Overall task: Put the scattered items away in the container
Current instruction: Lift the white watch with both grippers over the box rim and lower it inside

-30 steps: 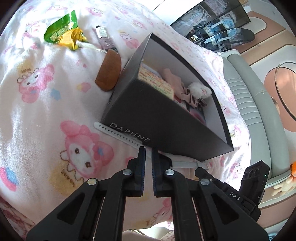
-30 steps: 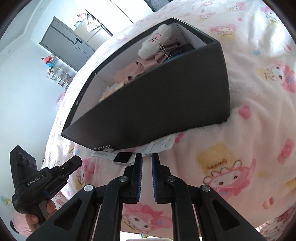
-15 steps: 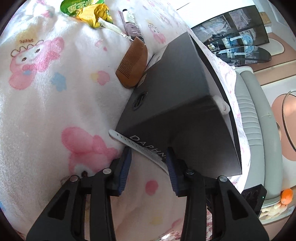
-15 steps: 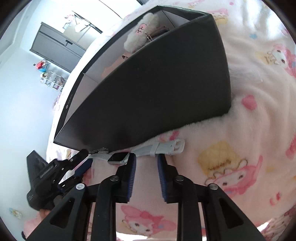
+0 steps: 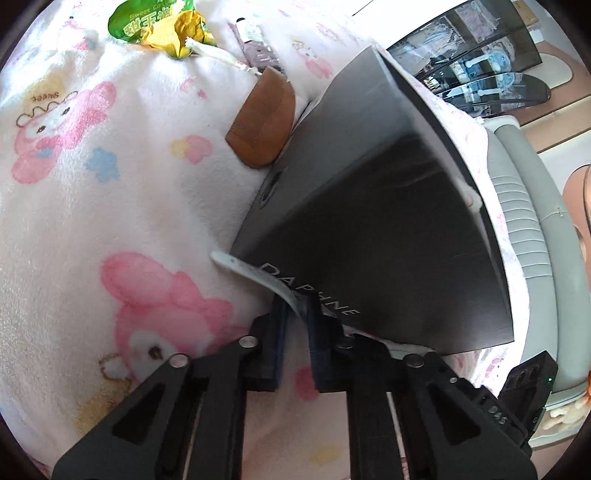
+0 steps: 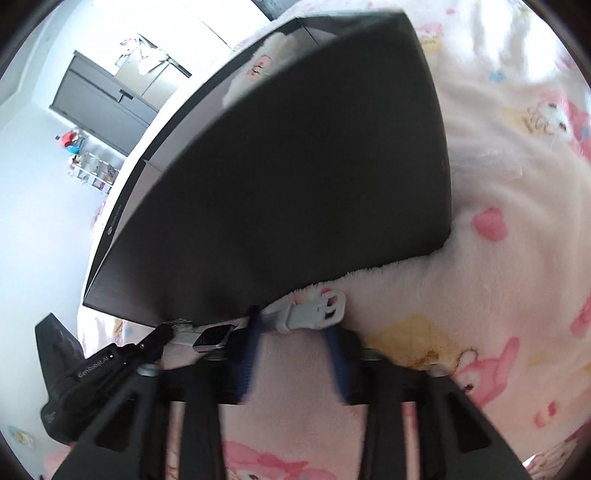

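Note:
A white-strapped smartwatch lies on the pink blanket against the near wall of the black DAPHNE box. My left gripper is closed down on the watch's holed strap at the box's corner. My right gripper is open, its jaws either side of the buckle strap. The box fills the right wrist view; a fluffy white item shows inside.
A brown wooden comb leans on the box's far left corner. A green and yellow snack wrapper and a small tube lie further back. A grey sofa edge runs along the right.
Both grippers dropped toward the watch. The left opened, then closed onto the holed strap. The right opened wide around the buckle strap.

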Demonstrator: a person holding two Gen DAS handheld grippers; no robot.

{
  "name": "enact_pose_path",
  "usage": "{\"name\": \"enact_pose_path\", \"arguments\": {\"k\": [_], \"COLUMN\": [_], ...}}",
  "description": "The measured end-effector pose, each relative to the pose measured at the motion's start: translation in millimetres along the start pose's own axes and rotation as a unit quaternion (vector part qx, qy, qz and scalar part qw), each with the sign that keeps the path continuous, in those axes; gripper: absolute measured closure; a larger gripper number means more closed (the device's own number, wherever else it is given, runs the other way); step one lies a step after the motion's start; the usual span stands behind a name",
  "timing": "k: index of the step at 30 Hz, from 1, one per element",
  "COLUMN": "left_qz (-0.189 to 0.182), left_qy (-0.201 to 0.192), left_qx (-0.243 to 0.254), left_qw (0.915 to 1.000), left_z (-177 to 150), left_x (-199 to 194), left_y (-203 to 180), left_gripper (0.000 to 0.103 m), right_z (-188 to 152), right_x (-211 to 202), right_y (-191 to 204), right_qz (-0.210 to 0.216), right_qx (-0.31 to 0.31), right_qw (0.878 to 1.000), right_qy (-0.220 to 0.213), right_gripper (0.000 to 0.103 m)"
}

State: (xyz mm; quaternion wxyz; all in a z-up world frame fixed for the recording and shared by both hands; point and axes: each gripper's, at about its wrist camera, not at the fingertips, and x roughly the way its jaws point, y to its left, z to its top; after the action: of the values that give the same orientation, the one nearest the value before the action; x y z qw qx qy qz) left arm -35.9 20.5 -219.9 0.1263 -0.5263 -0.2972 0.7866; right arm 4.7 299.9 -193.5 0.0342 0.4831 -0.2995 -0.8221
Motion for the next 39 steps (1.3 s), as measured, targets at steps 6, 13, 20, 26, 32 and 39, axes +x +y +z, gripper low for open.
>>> {"name": "enact_pose_path", "arguments": {"k": [6, 13, 20, 26, 32, 39], "left_qz": [-0.033, -0.081, -0.098, -0.094, -0.016, -0.024], "left_qy": [-0.032, -0.06, -0.076, -0.09, -0.029, -0.033], "left_qx": [0.047, 0.078, 0.095, 0.101, 0.076, 0.114], "left_qw": [0.9978, 0.9919, 0.9877, 0.9863, 0.9965, 0.9927], "left_z": [-6, 16, 46, 71, 71, 75], "left_x": [-41, -78, -75, -64, -8, -14], "left_y": [-25, -57, -96, -113, -89, -105], "left_gripper": [0.102, 0.102, 0.102, 0.101, 0.101, 0.101], "right_z": [0, 20, 64, 81, 83, 98], "right_x": [-38, -87, -90, -90, -34, -63], "right_y": [21, 46, 67, 70, 51, 56], "right_qz": [0.045, 0.09, 0.107, 0.114, 0.043, 0.021], "right_qx": [-0.035, -0.061, -0.077, -0.079, -0.061, -0.074], "right_qw": [0.997, 0.989, 0.983, 0.981, 0.995, 0.992], "right_qy": [-0.048, -0.105, -0.125, -0.139, -0.059, -0.096], "right_gripper": [0.095, 0.095, 0.095, 0.095, 0.098, 0.096]}}
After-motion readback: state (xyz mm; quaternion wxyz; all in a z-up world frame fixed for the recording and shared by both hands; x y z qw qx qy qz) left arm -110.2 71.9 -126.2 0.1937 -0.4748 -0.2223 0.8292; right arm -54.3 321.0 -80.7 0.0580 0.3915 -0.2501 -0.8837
